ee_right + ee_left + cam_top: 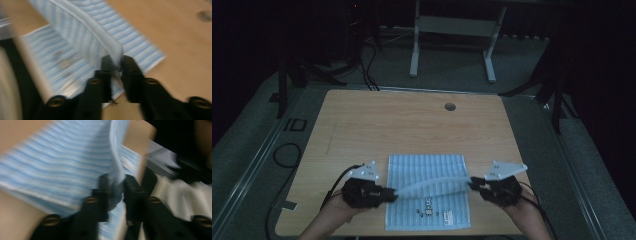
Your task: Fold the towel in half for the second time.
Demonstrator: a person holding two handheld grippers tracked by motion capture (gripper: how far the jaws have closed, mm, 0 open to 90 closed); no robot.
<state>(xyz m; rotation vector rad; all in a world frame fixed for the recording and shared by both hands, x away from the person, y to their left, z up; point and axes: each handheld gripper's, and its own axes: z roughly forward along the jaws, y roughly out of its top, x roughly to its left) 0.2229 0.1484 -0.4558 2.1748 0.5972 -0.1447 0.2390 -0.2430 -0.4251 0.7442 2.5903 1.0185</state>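
Striped blue-and-white cloth (427, 192) lying flat on the wooden bench (412, 122), near edge, roughly centred. Small dark print visible on the cloth's near part. One fold of the cloth raised off the rest and stretched as a pale band from left to right.

Left tool (393, 194) at the cloth's left edge, jaws clenched on the left end of the raised fold; in the left gripper view (116, 187) a bunched cloth edge pinched between the two black jaws. Image blurred there.

Right tool (474, 184) just past the cloth's right edge, jaws likewise clamped on the fold's right end; in the right gripper view (117, 63) the folded edge gripped at the jaw tips, lifted clear of the flat layer beneath.

Round hole (450, 106) in the bench at the far side, well apart from the cloth.
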